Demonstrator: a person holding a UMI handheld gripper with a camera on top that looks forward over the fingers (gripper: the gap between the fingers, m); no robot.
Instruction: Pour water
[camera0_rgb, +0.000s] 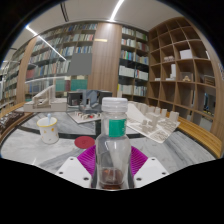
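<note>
A clear plastic bottle (113, 145) with a white cap and a green band at its neck stands upright between my gripper's (113, 160) fingers. Both magenta pads (88, 158) press against its sides, so the gripper is shut on it. A little brownish liquid shows at the bottle's bottom. A pale paper cup (47, 129) stands on the white table (30, 150), to the left and beyond the fingers. A small red round dish (84, 142) lies on the table just left of the bottle.
A clear plastic tray or box (152, 124) lies beyond the bottle to the right. Monitors and desk clutter (75, 100) stand further back. Bookshelves (180, 70) line the right wall and the back of the room.
</note>
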